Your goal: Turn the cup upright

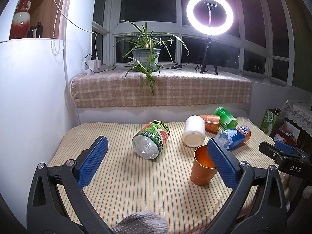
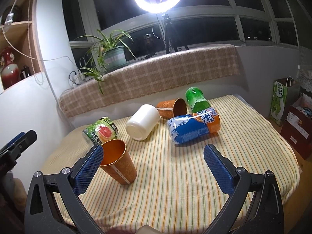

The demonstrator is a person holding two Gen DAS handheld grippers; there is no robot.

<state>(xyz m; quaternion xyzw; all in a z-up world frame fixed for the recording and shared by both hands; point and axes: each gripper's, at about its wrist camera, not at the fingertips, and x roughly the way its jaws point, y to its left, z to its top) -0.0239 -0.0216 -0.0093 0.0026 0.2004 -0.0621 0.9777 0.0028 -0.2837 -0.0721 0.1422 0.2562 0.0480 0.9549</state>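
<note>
1. Right now one orange cup stands mouth-up near the front left part of the striped table, already upright as far as both views show.
2. A second orange cup lies on its side toward the table's far edge, its long axis roughly parallel to that edge and its open mouth facing the right edge. It lies just beside the white cup, which is also tipped over, and close to the green bottle.
3. The right claw is spread wide and holds nothing; its left pad sits just beside the upright cup's rim, and I cannot tell whether they touch.
4. The left claw is likewise spread and empty. In its view the upright cup sits behind the right pad.
5. My judgement: if a cup remains to be flipped, it is the fallen orange one or the white one. Both lie ahead of the right claw toward the far edge, and the right hand looks the nearer.
6. A blue-and-orange bottle lies on its side between the right claw and the fallen orange cup, so a straight reach would likely need to pass over it or around it.
7. A grapefruit-label bottle lies on its side ahead of the left claw, well apart from the fallen cups.
</note>
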